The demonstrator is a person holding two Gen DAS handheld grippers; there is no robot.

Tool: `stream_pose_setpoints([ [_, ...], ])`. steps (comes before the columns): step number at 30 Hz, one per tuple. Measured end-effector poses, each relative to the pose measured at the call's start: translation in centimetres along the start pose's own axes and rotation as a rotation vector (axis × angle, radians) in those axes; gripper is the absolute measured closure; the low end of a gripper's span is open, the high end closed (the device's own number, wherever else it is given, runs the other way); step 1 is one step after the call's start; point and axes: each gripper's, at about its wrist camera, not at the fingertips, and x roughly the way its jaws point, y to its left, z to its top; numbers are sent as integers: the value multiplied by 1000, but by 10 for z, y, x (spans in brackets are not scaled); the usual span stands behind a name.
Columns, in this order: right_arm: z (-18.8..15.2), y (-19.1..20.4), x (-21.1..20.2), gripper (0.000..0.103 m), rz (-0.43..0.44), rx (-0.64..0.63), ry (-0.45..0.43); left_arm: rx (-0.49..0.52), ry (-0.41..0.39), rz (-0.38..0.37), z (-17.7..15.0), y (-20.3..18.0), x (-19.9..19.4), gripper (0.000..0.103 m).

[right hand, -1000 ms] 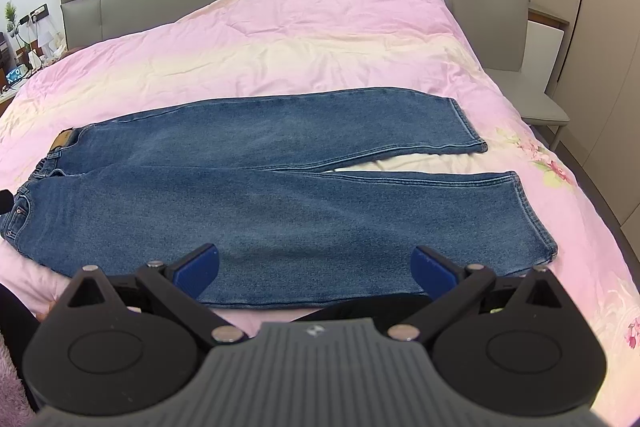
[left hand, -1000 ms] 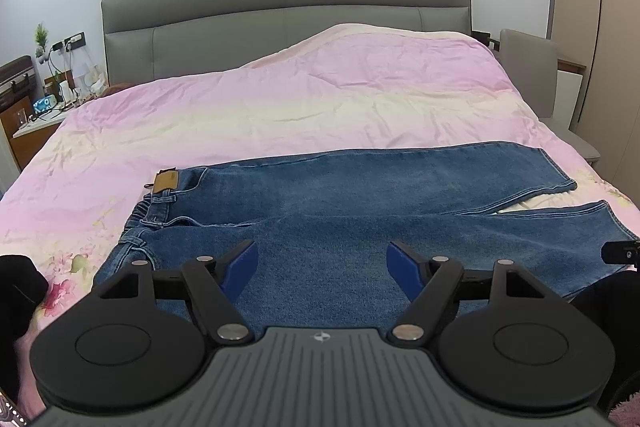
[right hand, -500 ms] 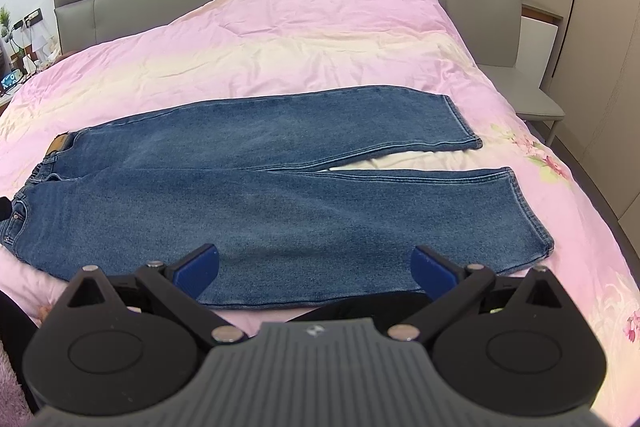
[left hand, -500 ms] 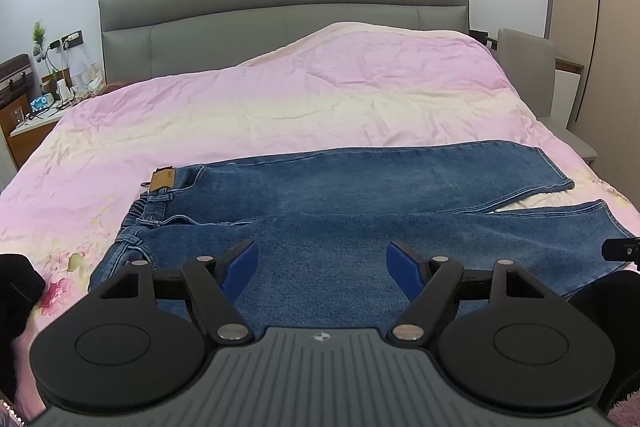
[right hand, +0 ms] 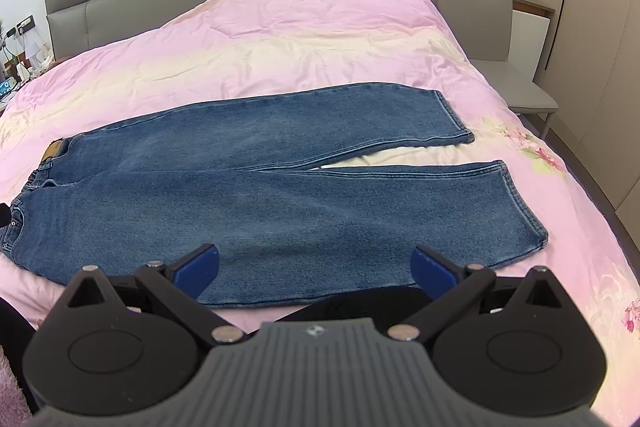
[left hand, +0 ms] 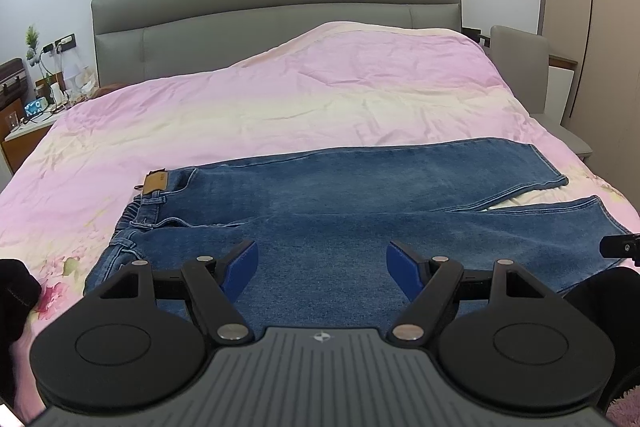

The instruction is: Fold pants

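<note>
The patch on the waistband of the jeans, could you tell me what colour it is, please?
Tan brown; the patch shows best in the left wrist view.

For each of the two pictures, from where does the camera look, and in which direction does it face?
Left wrist: sits on the open left gripper, above the waist end of the jeans, facing the headboard; its blue fingertips show.
Right wrist: sits on the open right gripper, over the near leg toward the hems, facing the same way; its fingertips show.
Shared: jeans, pink duvet, headboard, grey chair.
</note>
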Motion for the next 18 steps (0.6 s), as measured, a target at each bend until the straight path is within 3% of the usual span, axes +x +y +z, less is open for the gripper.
stream_pose_setpoints([
  [18,2,-3,-1,5,-12,4,4,15,-2,1,0,-3,-3,16],
])
